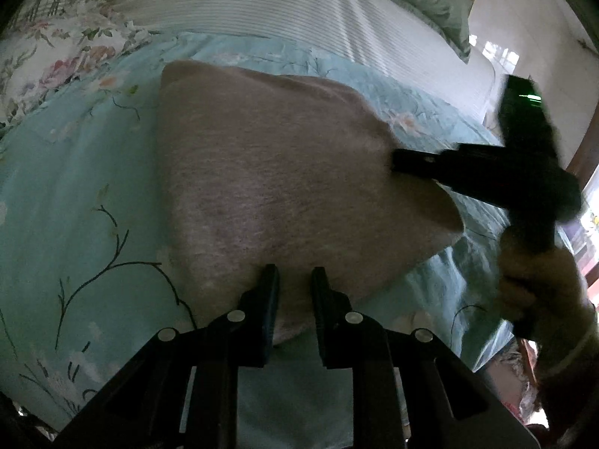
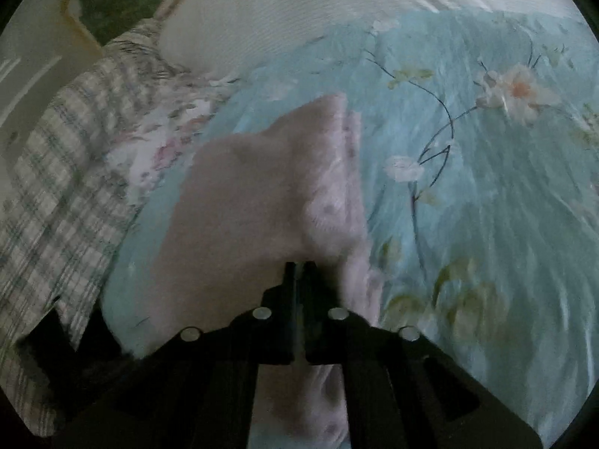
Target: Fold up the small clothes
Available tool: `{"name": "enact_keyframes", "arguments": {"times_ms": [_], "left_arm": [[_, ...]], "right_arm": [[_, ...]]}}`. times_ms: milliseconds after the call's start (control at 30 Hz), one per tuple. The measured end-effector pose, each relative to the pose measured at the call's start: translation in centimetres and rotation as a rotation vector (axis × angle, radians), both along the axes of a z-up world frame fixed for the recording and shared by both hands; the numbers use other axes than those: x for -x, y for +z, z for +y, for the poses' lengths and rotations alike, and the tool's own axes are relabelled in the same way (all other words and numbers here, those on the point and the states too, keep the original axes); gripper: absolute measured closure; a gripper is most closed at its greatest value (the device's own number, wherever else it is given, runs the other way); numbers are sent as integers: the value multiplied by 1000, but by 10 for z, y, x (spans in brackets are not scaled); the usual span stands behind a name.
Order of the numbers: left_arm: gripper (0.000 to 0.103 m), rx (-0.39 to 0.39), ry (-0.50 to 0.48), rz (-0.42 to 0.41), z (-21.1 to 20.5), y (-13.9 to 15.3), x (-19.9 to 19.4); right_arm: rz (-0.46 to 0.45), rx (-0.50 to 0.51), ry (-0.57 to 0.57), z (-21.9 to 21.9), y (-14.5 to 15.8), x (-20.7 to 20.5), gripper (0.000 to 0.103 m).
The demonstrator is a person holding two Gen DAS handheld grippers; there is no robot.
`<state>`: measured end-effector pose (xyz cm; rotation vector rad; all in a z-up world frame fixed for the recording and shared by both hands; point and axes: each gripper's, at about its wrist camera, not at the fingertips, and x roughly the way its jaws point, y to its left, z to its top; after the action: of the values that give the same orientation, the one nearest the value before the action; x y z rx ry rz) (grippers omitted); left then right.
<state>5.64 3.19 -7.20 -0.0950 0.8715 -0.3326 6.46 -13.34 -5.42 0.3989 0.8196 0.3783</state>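
Pink garment [image 1: 284, 172], small and soft, lies on a bed between two grippers. Left gripper [image 1: 294, 280] has its jaws slightly parted over the near hem, apparently pinning nothing. Right gripper [image 2: 299, 267] is closed tight on a fold of the side edge, probably lifting it to carry across. Beneath spreads a turquoise floral bedspread [image 1: 75, 205], with a checked cloth [image 2: 56, 194] beside.

Your pale pink-grey garment [image 1: 284, 187] on the aqua floral bedspread [image 1: 75, 205], white striped sheet [image 1: 243, 3] beyond that bedspread, green-and-cream plaid cloth [image 2: 56, 205] at its edge, your 2 black grippers, left gripper [image 1: 294, 280], right gripper [image 2: 299, 267].
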Motion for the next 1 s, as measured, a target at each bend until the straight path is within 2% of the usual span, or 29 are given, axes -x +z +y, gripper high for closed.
{"name": "enact_keyframes", "arguments": {"times_ms": [67, 133, 167, 233, 300, 367, 433, 567, 633, 700, 733, 867, 1000], "left_arm": [[85, -3, 3, -5, -1, 0, 1], [85, -10, 1, -12, -2, 0, 2], [85, -12, -1, -14, -2, -1, 4], [85, -8, -8, -12, 0, 0, 6], [85, -2, -14, -10, 2, 1, 9], [85, -2, -20, -10, 6, 2, 13], [85, -5, -25, -6, 8, 3, 16], [83, -5, -36, -13, 11, 17, 18], [81, -12, -36, -43, 10, 28, 15], [72, -12, -18, -76, 14, 40, 6], [71, -9, -6, -82, 15, 43, 3], [71, -10, 58, -77, 26, 49, -28], [70, -12, 78, -93, 31, 56, -60]], "right_arm": [[6, 27, 23, 5, -1, 17, 97], [63, 121, -4, 3, -17, 23, 98], [78, 136, -16, 0, -26, 24, 98], [75, 67, -28, -10, -34, 26, 102], [84, 72, -28, -9, -32, 24, 102], [82, 92, -22, -4, -27, 23, 100], [77, 62, -21, -3, -20, 21, 98], [10, 23, -19, -4, 4, 16, 97], [-24, 22, -26, -4, 17, 6, 97], [-47, 34, -39, -4, 26, -11, 97], [-56, 36, -48, -4, 30, -22, 97], [-40, 25, -49, -4, 35, -68, 97], [-10, 40, -4, 9, 36, -118, 97]]}}
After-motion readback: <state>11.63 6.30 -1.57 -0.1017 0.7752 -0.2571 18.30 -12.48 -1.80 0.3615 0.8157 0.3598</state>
